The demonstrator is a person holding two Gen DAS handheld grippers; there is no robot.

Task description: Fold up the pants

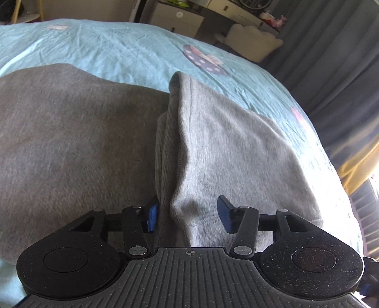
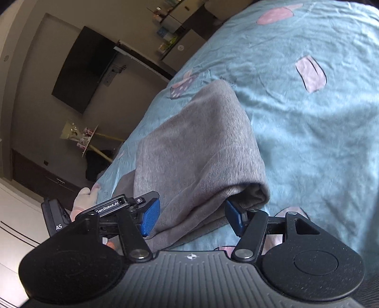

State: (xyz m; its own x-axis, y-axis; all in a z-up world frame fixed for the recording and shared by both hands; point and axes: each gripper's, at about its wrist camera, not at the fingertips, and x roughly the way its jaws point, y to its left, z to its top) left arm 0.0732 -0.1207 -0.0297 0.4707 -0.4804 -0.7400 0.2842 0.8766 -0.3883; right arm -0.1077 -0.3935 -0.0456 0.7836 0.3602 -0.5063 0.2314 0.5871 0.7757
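Grey pants (image 1: 83, 142) lie folded on a teal bedsheet (image 1: 118, 47). In the left wrist view a raised fold with a ribbed cuff (image 1: 175, 142) runs straight away from me, between the blue pads of my left gripper (image 1: 188, 216). Its jaws stand apart; the right pad (image 1: 225, 215) is clear of the cloth. In the right wrist view the folded pants (image 2: 196, 147) end in a rolled ribbed cuff (image 2: 246, 187). My right gripper (image 2: 191, 218) is open around that near end, its right pad (image 2: 233, 219) tucked just under the cuff.
The bedsheet (image 2: 308, 118) has pink and purple prints. A gloved hand (image 2: 83, 199) and the left gripper's black body (image 2: 113, 205) sit at the pants' left edge. Beyond the bed are a wall TV (image 2: 85, 68), drawers (image 1: 177, 19) and grey curtains (image 1: 331, 59).
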